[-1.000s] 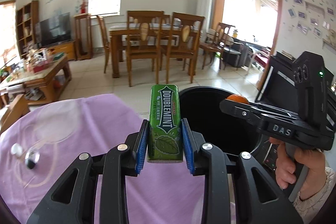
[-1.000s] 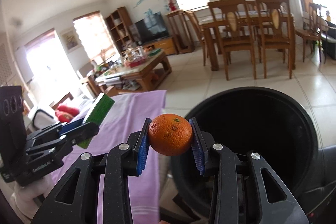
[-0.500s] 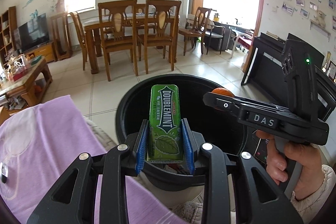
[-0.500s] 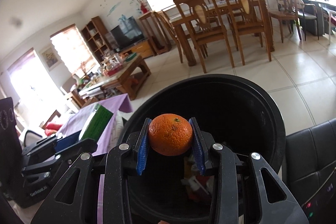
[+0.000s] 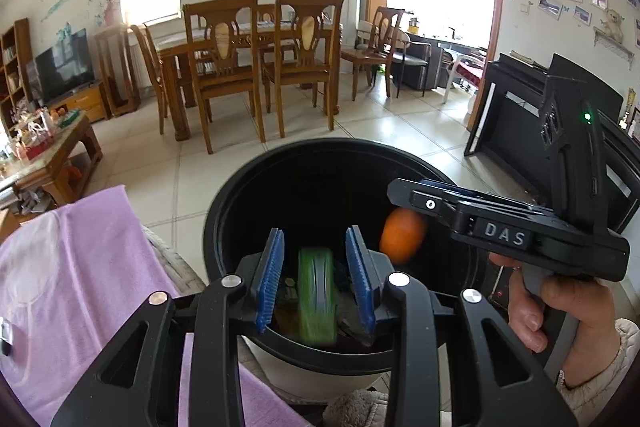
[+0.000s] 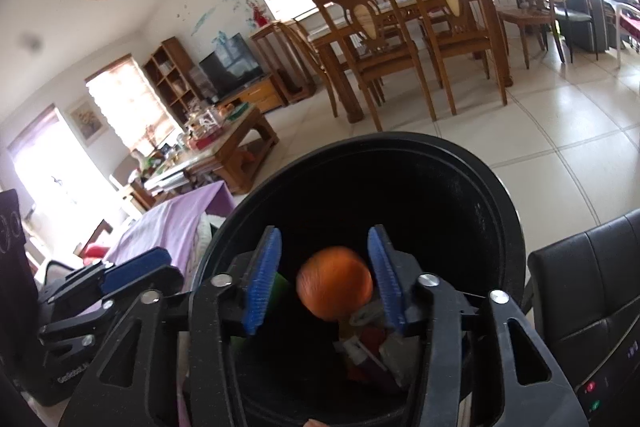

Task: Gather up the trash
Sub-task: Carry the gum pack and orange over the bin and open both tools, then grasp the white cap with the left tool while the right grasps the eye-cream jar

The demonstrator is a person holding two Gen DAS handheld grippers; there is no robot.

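A purple cloth (image 5: 80, 267) covers the surface at the far left, beside the black bin (image 5: 240, 203). The left gripper (image 5: 316, 277) hangs over the bin's near rim with its 2 blue pads spread wide; the green gum pack (image 5: 317, 301) sits blurred in the gap between them, touching neither pad, inside the bin's mouth. Further right, the orange (image 5: 402, 235) shows blurred against the dark bin interior, just under the right gripper (image 6: 324, 279). In the right wrist view that gripper is also wide apart, the orange centred between its pads without contact, above mixed trash (image 6: 372, 351) at the bin's bottom.
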